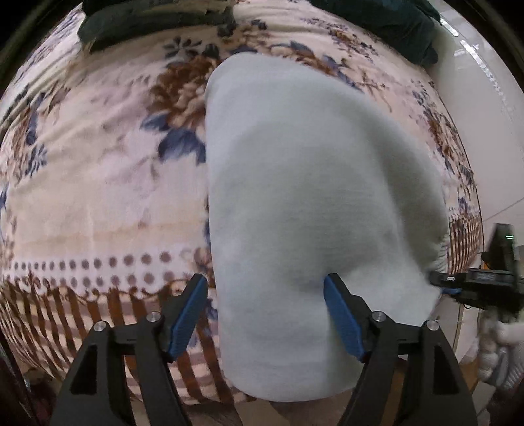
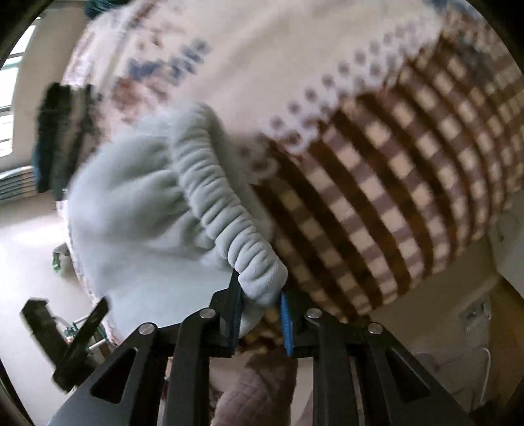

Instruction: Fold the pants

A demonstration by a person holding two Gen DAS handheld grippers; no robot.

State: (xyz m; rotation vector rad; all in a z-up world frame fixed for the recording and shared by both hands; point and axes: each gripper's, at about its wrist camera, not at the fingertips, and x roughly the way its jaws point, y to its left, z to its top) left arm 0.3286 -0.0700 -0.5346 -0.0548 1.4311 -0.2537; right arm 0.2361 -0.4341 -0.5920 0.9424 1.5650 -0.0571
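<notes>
The pale grey pants are lying on the flowered blanket that is covering the bed, with their near end hanging over the checked border; the left gripper is standing with its jaws spread wide, and the soft cloth is passing between the blue pads without being squeezed, so this gripper is released. From the left wrist view the pants are looking like one smooth long shape, and the waistband is not showing there; the right gripper is appearing only at the right edge, touching the side of the cloth, with a white-gloved hand behind it. The right wrist view is giving what the other one is hiding: the gathered elastic waistband is running down into the right gripper, whose fingers are clenched on its end; the left gripper is showing low at the left, blurred; dark green clothes are lying at the far side of the bed.
</notes>
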